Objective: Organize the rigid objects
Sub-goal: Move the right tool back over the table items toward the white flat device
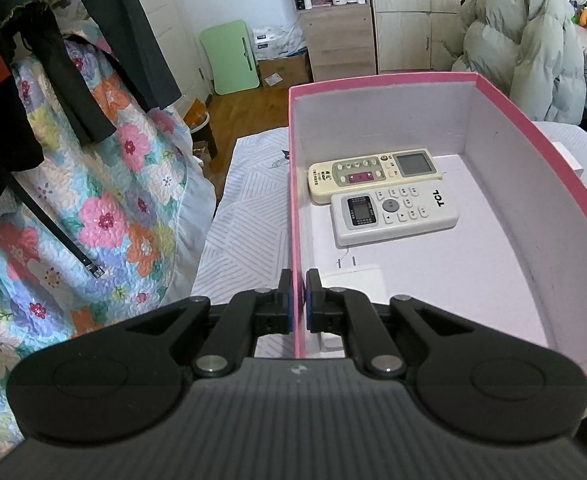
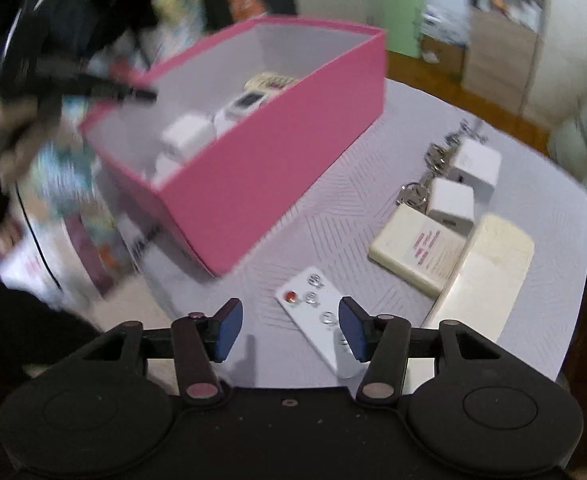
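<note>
A: What do the left gripper [image 1: 298, 296] jaws hold?
B: They're clamped on the pink box [image 1: 533, 128] wall; two air-conditioner remotes [image 1: 393, 200] lie inside, beyond them.
A: And the right gripper [image 2: 291, 328]?
B: Jaws apart, holding nothing, a slim white remote [image 2: 317, 316] on the tabletop [image 2: 533, 208] between them.

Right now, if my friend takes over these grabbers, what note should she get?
Left gripper: shut on the near wall of the pink box, steadying it.
Right gripper: open, holding nothing, above the slim white remote.
In the box: cream remote, TCL remote, white charger plugs.
Left on the table: slim white remote, two cream remotes, two white plugs, keys.
Next, probably: grab the slim remote.
</note>
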